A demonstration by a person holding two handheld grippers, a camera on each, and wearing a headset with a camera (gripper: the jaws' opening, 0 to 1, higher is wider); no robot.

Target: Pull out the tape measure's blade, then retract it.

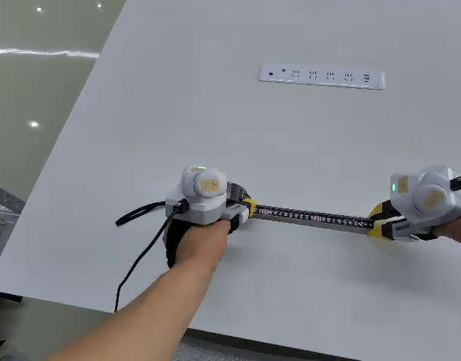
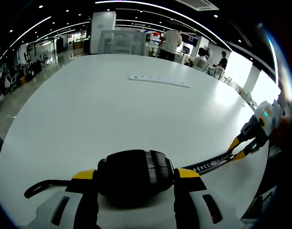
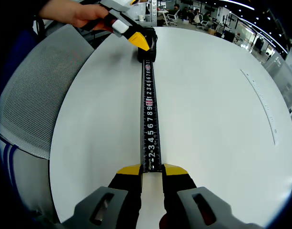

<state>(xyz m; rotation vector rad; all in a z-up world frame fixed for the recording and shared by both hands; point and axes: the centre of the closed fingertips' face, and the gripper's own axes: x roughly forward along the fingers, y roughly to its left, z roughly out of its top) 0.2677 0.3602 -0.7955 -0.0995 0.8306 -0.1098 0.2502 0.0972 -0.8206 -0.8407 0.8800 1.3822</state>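
The tape measure's black case rests on the white table between the yellow-tipped jaws of my left gripper, which is shut on it. In the head view the left gripper sits at lower centre. The dark blade with white numbers stretches right across the table to my right gripper. In the right gripper view the blade runs straight away from the right gripper, whose jaws are shut on its end. The case lies at the far end.
A white power strip lies flat further back on the table. A black cable trails from the left gripper over the near table edge. A grey mesh chair back stands beside the table. People stand far off.
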